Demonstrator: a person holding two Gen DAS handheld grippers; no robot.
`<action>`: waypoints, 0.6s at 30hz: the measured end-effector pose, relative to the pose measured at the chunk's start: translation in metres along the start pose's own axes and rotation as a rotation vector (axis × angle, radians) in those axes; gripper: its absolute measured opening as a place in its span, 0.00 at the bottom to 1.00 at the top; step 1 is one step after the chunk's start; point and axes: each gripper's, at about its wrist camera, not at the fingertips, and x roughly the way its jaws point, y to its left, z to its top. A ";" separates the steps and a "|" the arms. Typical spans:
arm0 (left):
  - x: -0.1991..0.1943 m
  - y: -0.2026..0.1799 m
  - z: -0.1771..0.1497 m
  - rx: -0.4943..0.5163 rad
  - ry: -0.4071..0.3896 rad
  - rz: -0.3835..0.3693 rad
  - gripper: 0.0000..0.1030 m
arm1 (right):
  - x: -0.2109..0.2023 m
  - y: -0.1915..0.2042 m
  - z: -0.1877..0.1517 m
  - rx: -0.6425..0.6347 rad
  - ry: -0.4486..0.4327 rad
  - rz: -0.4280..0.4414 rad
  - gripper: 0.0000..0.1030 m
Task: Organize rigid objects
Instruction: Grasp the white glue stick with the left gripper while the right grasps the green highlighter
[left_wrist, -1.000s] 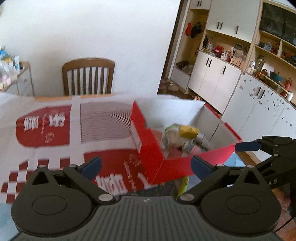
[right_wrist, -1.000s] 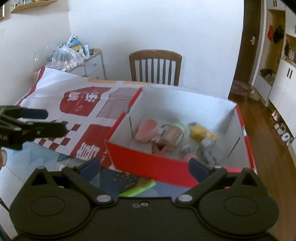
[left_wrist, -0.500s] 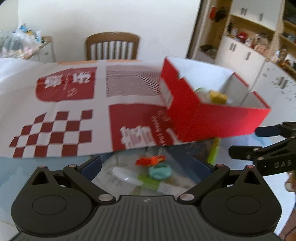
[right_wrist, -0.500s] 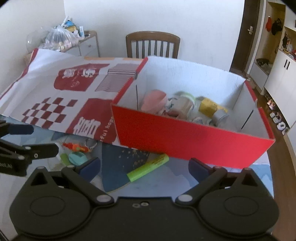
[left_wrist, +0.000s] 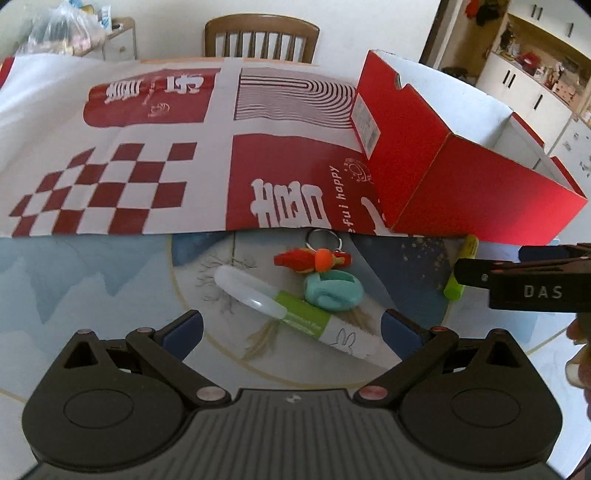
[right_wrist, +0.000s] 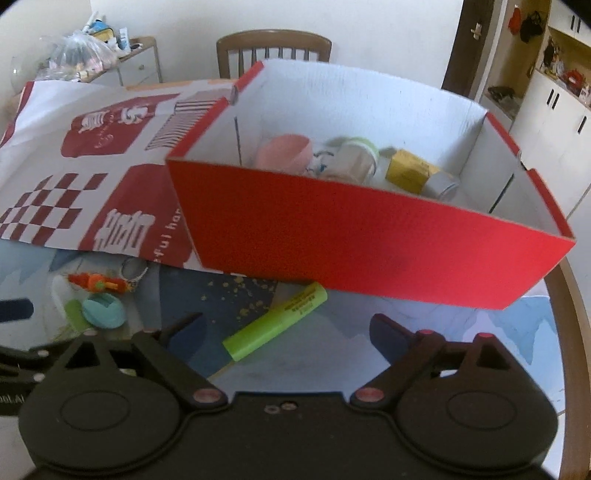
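Landmark: a red box (right_wrist: 369, 243) with white inner walls, open at the top, sits on a round table (right_wrist: 565, 291).
Box contents: a pink rounded item (right_wrist: 284, 153), a pale jar with a green lid (right_wrist: 356, 157) and a yellow packet (right_wrist: 410, 171) lie together against the box's far wall.
Flap: the box's red-and-white printed lid flap (left_wrist: 155, 155) lies flat, spreading away from the box's left side.
Highlighter: a lime-green highlighter (right_wrist: 277, 322) lies on the table just in front of the box's near wall, slanted.
Keychain: an orange-and-red keychain (left_wrist: 312, 258) with a metal ring lies in front of the flap's edge, left of the box.
Teal piece: a teal rounded object (left_wrist: 334, 291) touches the keychain on the side away from the box.
Tube: a green-and-white tube with a clear cap (left_wrist: 291, 310) lies just beside the teal piece, further from the box.
Left gripper (left_wrist: 291, 325): jaws spread wide, nothing clasped, poised above the tube.
Right gripper (right_wrist: 284, 326): jaws closing but wide apart, the highlighter between them, pads not touching it.
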 end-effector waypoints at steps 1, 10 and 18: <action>0.002 -0.002 0.000 -0.002 0.003 0.003 1.00 | 0.003 -0.001 0.001 0.005 0.007 -0.001 0.90; 0.012 -0.015 0.001 -0.018 -0.001 0.088 1.00 | 0.023 -0.010 0.005 0.071 0.061 -0.036 0.85; 0.019 -0.024 -0.001 0.013 0.014 0.125 0.99 | 0.029 -0.006 0.002 0.051 0.080 -0.054 0.78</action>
